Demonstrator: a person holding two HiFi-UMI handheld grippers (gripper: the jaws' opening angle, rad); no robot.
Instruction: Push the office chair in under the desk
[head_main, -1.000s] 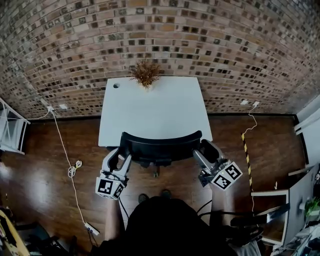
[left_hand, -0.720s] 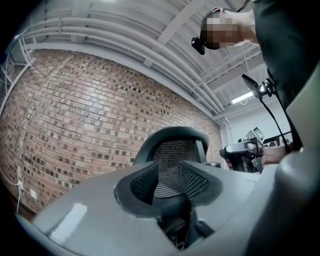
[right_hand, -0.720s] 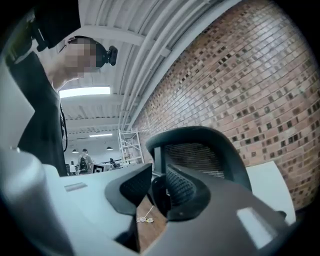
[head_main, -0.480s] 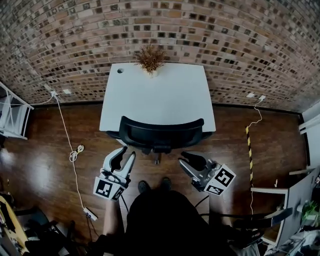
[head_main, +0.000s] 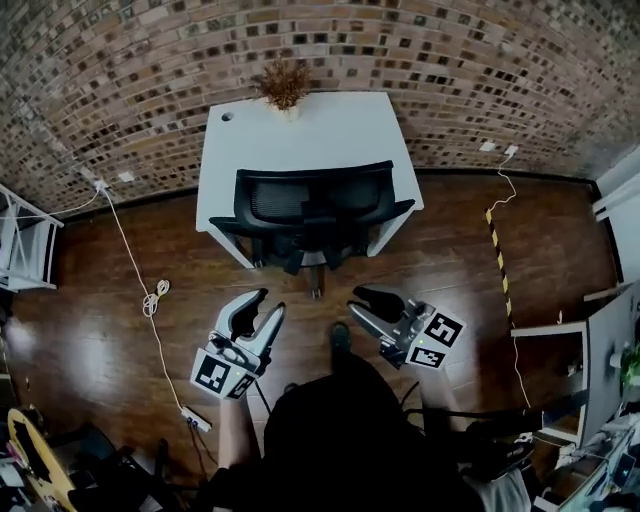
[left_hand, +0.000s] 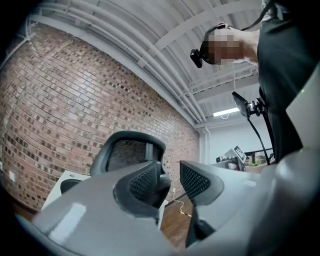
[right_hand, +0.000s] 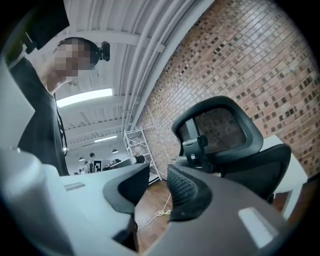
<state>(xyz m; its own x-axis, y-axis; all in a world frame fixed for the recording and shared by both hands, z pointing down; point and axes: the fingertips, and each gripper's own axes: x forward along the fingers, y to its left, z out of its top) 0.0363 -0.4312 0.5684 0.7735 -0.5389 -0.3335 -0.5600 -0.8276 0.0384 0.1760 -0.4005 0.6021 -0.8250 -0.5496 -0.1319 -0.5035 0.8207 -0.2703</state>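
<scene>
The black mesh office chair (head_main: 312, 205) stands tucked against the white desk (head_main: 300, 125), its seat under the desktop and its backrest at the desk's near edge. Both grippers hang well short of it, over the wood floor near the person. My left gripper (head_main: 265, 303) is opening, with a narrow gap and nothing between its pads. My right gripper (head_main: 358, 303) is also opening and holds nothing. In the left gripper view the jaws (left_hand: 171, 172) frame the chair's backrest (left_hand: 127, 152) ahead. The right gripper (right_hand: 159, 175) sees the chair (right_hand: 220, 130) from its other side.
A dried plant (head_main: 283, 85) sits at the desk's far edge by the brick wall. A white cable (head_main: 150, 300) and a power strip (head_main: 195, 420) lie on the floor at left. A metal rack (head_main: 25, 245) stands far left, a yellow-black cable (head_main: 497, 260) at right.
Both grippers have come off the chair's backrest and drawn back toward the person. The chair now sits further in under the desk. Both pairs of jaws stand narrower than a second ago.
</scene>
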